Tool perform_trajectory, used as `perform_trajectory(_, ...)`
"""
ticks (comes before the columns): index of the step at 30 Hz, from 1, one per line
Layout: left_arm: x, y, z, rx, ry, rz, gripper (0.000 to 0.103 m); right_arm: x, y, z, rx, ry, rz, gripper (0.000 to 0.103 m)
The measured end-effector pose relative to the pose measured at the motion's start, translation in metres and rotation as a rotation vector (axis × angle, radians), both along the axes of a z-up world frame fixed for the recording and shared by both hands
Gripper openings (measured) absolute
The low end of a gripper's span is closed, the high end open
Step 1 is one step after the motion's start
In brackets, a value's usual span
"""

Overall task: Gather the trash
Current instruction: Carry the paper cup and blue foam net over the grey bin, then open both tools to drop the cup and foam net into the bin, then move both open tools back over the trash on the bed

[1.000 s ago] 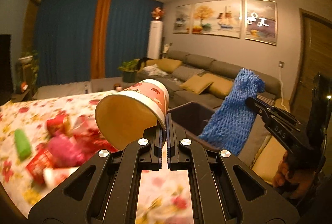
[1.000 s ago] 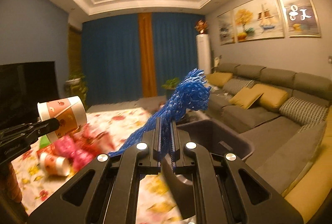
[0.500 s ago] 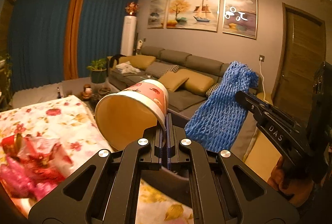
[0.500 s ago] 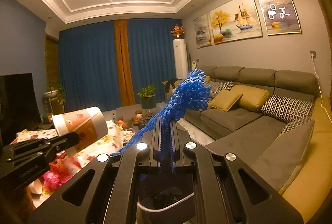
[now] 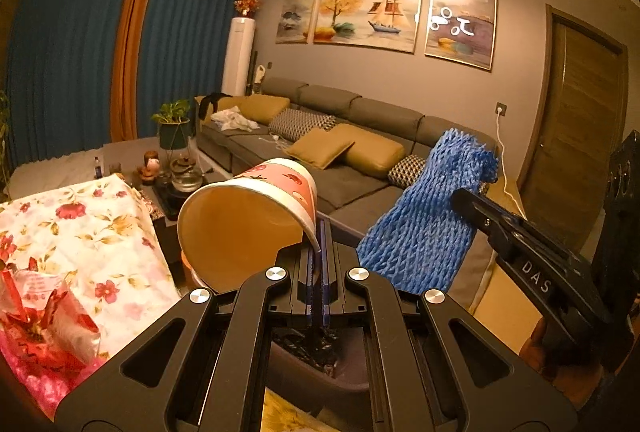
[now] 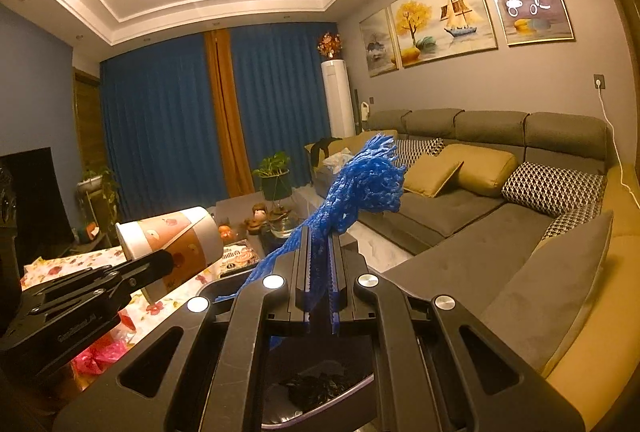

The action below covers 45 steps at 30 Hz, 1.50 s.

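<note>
My left gripper [image 5: 319, 236] is shut on the rim of a paper cup [image 5: 248, 216] with a red fruit pattern, held tilted on its side with the mouth towards me. It also shows in the right wrist view [image 6: 172, 244]. My right gripper [image 6: 320, 248] is shut on a blue foam net sleeve [image 6: 360, 184], which also shows in the left wrist view [image 5: 432, 216]. Both grippers hang above a dark trash bin [image 5: 348, 372] with a black liner, seen below the fingers [image 6: 320, 388].
A table with a floral cloth [image 5: 80, 232] lies to the left, with red and pink wrappers [image 5: 44, 328] on it. A coffee table with a teapot [image 5: 184, 176] stands behind. A grey sofa with cushions [image 6: 500, 192] runs along the right.
Both grippers have swung right, away from the floral table and over the trash bin, each still holding its item. The bin now sits directly below both.
</note>
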<state>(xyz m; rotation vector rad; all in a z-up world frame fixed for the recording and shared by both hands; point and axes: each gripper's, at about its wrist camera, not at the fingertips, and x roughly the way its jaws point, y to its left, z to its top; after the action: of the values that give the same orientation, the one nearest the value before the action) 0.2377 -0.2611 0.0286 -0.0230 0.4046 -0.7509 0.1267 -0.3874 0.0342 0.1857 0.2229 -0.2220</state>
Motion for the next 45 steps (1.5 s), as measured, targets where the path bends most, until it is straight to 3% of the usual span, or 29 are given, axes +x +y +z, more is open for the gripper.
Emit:
perform_trajectory(10,0.018,-0.017,-0.011,0.001,0.043,-0.007,0.002,0.018,-0.003,-0.009,0.032,0.032,0.032,0.009)
perform_trajectory(15,0.033,-0.019,-0.021,-0.016,0.122,-0.035,0.003,0.024,-0.012,-0.010,0.047,0.036,0.027,0.027)
perform_trajectory(18,0.036,-0.022,-0.026,0.010,0.136,-0.033,0.004,0.026,-0.015,-0.012,0.052,0.043,0.021,0.027)
perform_trajectory(21,0.040,-0.020,-0.030,0.025,0.148,-0.012,0.023,0.024,-0.016,-0.015,0.067,0.047,0.021,0.028)
perform_trajectory(23,0.039,-0.014,-0.029,0.022,0.137,0.027,0.053,0.022,-0.015,-0.014,0.067,0.047,0.018,0.033)
perform_trajectory(25,0.035,-0.007,-0.027,0.004,0.124,0.044,0.066,0.019,-0.013,-0.014,0.062,0.047,0.014,0.046)
perform_trajectory(28,0.027,0.003,-0.021,0.011,0.105,0.077,0.079,0.013,-0.009,-0.012,0.053,0.045,0.010,0.052)
perform_trajectory(37,-0.015,0.045,-0.002,0.043,0.047,0.195,0.089,-0.019,0.007,-0.004,0.031,0.014,0.019,0.080)
perform_trajectory(45,-0.063,0.098,0.001,0.074,0.019,0.308,0.089,-0.050,0.030,0.004,0.042,-0.027,0.048,0.087)
